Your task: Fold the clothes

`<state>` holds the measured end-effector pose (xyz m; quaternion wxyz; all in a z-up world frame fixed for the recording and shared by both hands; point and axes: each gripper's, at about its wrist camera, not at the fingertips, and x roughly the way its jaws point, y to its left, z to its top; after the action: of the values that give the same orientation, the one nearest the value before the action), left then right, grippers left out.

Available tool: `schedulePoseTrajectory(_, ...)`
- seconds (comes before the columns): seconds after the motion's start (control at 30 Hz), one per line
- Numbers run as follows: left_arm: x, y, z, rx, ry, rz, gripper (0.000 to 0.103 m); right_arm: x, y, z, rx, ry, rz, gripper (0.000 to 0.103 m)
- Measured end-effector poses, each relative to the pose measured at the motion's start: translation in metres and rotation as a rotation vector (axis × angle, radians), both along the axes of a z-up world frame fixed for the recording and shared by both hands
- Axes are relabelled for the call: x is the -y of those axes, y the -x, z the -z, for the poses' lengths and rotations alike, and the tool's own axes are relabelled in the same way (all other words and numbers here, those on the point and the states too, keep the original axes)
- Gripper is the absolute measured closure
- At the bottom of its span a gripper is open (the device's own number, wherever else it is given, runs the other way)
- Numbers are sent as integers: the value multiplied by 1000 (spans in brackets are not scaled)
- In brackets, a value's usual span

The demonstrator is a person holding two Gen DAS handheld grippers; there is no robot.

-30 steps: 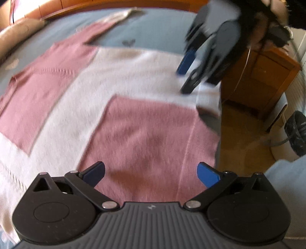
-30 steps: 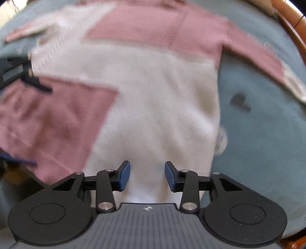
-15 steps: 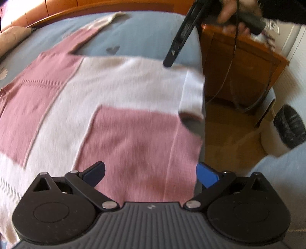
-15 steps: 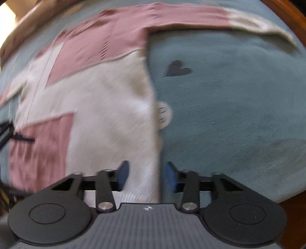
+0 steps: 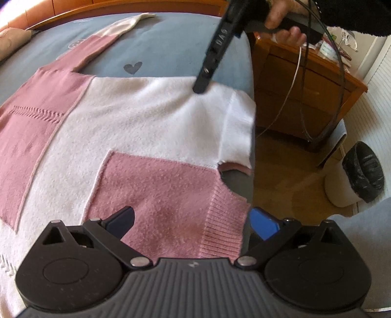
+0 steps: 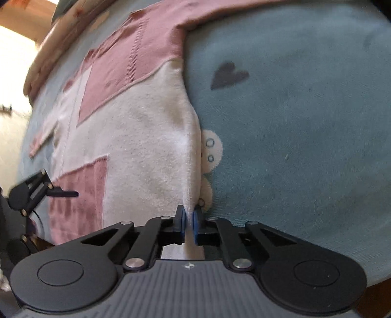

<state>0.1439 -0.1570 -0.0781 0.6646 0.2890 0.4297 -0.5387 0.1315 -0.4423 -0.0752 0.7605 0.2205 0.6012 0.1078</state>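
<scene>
Pink-and-white patchwork knit sweater (image 5: pixel 151 122) spread flat across blue-grey bedspread printed with a dark heart (image 5: pixel 171 41), one long sleeve reaching away toward the orange wooden bed frame (image 5: pixel 122 9)

Ribbed hem of the sweater lying at the bed's edge, white half of the hem overhanging slightly, a small gap of bedspread showing where pink and white hem sections part

Left gripper (image 5: pixel 193 221) with blue-padded fingers spread wide, hovering just above the pink ribbed hem corner, pads on either side of the cloth and not pressing it

Right gripper (image 6: pixel 188 220) tilted steeply down at the white side edge of the sweater, blue pads (image 6: pixel 196 221) drawn nearly together and pinching a raised ridge of white knit between them; fabric pulled up into a small crease running toward the pads

Same right gripper seen from the left wrist view as a dark bar (image 5: pixel 215 49) angled down onto the white panel near its far edge, gripped by a hand (image 5: pixel 283 19) in a dark sleeve, with cables looping off it

White cartoon print on the bedspread just beside the pinched edge

Orange wooden nightstand with drawers (image 5: pixel 305 93) beside the bed, white bin lined with a black bag (image 5: pixel 354 176) on the floor further off
</scene>
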Motion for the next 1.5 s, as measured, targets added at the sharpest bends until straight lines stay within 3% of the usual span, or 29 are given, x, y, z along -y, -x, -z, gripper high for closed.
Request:
schedulePoseTrajectory(0.17,12,0,1,10,26,-9,3,-7,-8,7,-56,45,-12,94)
schedulePoseTrajectory(0.27,22,-3,11,-34,25,-35,3,-20,-9,5,-64,116,-25,83)
schedulePoseTrajectory(0.3,24,-3,15,-52,14,-40,3,-22,-8,0,-57,140,-13,77)
schedulePoseTrajectory(0.43,17,18,21,-135,-13,2,3,-45,-9,-33,72,285,-18,75)
schedulePoseTrajectory(0.57,4,39,11,-153,-15,91,3,-102,-23,-41,205,297,-229,66)
schedulePoseTrajectory(0.67,-8,35,1,-15,2,102,3,-157,-31,-24,277,321,-425,66)
schedulePoseTrajectory(0.73,-16,22,1,54,-1,51,3,-182,-30,-11,322,347,-505,66)
schedulePoseTrajectory(0.87,-39,2,14,31,-28,-74,3,-201,-19,3,349,430,-563,60)
schedulePoseTrajectory(1.0,-62,18,25,-61,-80,-152,2,-194,5,4,268,451,-573,40)
schedulePoseTrajectory(1.17,-82,24,13,-151,-68,-223,2,-200,12,2,161,477,-619,37)
schedulePoseTrajectory(1.37,-110,-48,2,60,-21,-445,2,-224,-50,-27,303,470,-586,36)
schedulePoseTrajectory(1.5,-119,-76,20,84,-23,-520,3,-234,-88,-17,325,462,-518,35)
